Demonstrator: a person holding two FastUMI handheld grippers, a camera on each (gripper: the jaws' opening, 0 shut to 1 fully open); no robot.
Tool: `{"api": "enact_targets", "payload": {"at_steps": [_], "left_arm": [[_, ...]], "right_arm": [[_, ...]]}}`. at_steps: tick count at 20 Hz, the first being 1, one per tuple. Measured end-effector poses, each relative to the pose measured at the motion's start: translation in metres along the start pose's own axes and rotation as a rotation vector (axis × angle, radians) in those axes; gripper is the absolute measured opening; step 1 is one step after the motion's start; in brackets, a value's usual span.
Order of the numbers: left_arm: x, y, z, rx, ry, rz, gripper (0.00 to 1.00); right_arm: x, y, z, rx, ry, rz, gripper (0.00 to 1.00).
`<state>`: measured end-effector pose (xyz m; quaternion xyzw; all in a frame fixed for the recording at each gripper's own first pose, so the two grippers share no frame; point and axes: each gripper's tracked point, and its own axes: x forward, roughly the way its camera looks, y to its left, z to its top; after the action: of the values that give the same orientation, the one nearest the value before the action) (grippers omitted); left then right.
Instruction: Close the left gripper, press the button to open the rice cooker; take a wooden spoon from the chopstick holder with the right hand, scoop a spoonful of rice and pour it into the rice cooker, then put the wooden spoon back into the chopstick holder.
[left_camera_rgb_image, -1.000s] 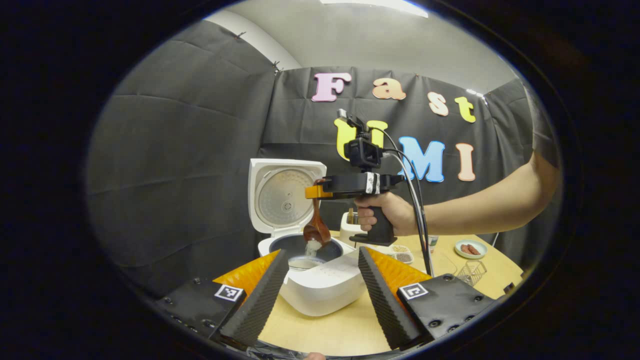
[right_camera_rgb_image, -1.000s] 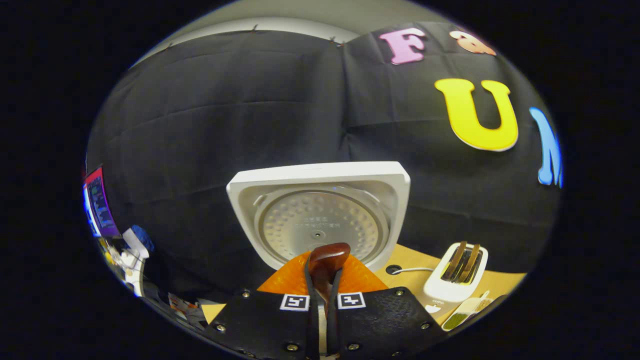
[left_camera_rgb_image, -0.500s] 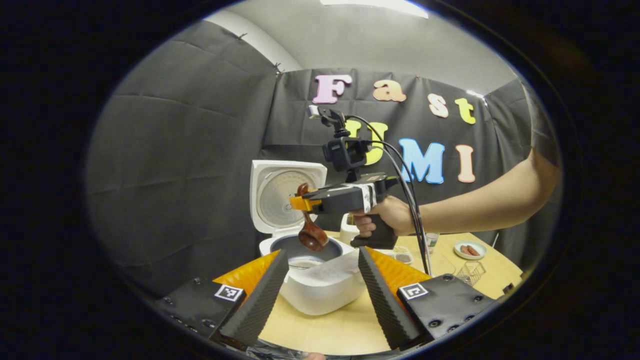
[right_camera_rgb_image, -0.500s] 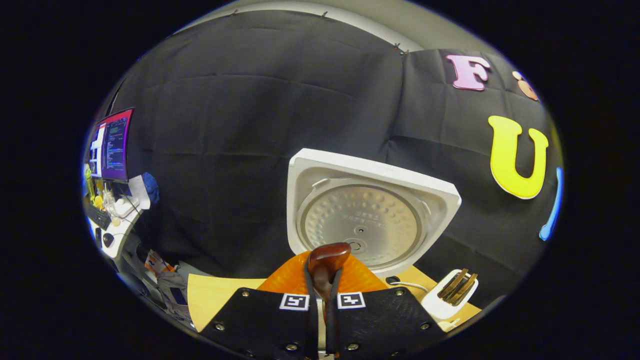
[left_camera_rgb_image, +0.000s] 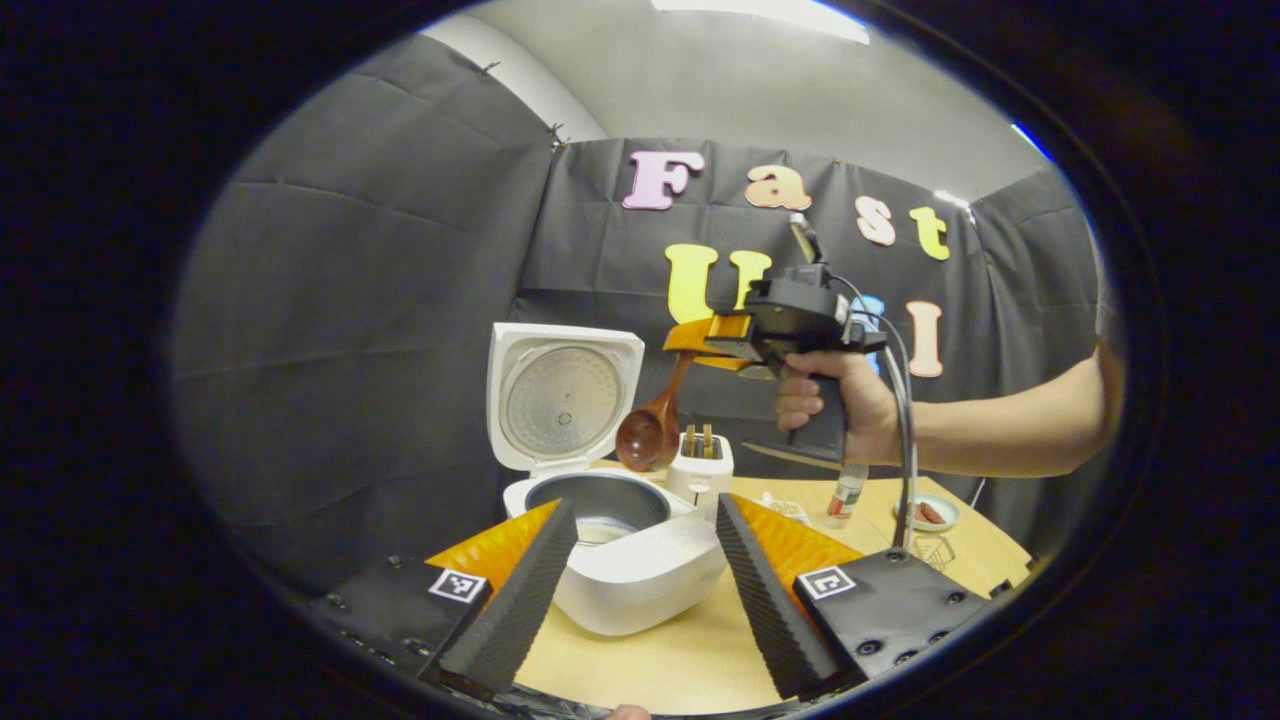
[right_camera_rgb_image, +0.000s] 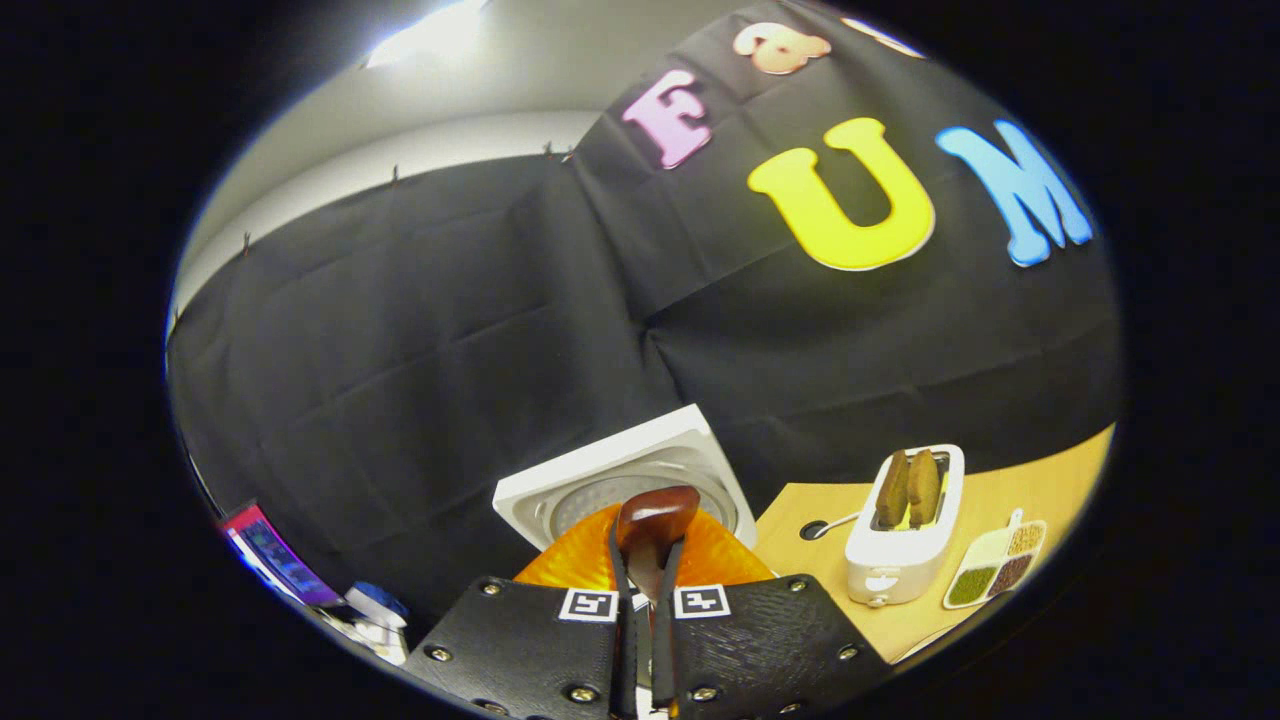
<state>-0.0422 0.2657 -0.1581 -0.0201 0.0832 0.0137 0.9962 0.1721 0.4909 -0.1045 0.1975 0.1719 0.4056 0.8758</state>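
In the left gripper view the rice cooker (left_camera_rgb_image: 620, 560) sits on the wooden table (left_camera_rgb_image: 690, 655) with its lid (left_camera_rgb_image: 563, 397) standing upright at the far side, the inner pot (left_camera_rgb_image: 598, 498) exposed; a pale patch low in the pot may be rice, though the near finger hides most of it. The left gripper (left_camera_rgb_image: 645, 590) hangs just in front of the cooker, its two fingers spread well apart with nothing between them.

Farther off and to the right, a hand (left_camera_rgb_image: 835, 405) holds the right gripper (left_camera_rgb_image: 700, 340) raised above the table. The wooden spoon (left_camera_rgb_image: 652, 428) hangs from it, handle pinched at the top, bowl down, above and just right of the open pot and in front of a white toaster (left_camera_rgb_image: 700, 465). A small bottle (left_camera_rgb_image: 845, 492) and a dish (left_camera_rgb_image: 928, 512) sit at the far right.

In the right gripper view the right gripper (right_camera_rgb_image: 640, 610) is clamped on the spoon's handle (right_camera_rgb_image: 652, 530) (the fingers nearly meet around it). Beyond it the lid (right_camera_rgb_image: 625, 480) tilts, and to the right stand the toaster (right_camera_rgb_image: 905, 530) and a divided tray of grains (right_camera_rgb_image: 995, 575).
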Motion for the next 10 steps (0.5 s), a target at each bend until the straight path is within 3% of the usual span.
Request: {"api": "enact_targets", "payload": {"at_steps": [6, 10], "left_arm": [[0.004, -0.010, 0.011, -0.013, 0.004, 0.002, 0.97], [0.020, -0.031, 0.013, -0.030, 0.013, -0.011, 0.97]], "right_arm": [[-0.073, -0.055, 0.023, 0.277, -0.093, -0.073, 0.06], [-0.147, -0.097, 0.039, 0.382, -0.166, -0.140, 0.06]]}}
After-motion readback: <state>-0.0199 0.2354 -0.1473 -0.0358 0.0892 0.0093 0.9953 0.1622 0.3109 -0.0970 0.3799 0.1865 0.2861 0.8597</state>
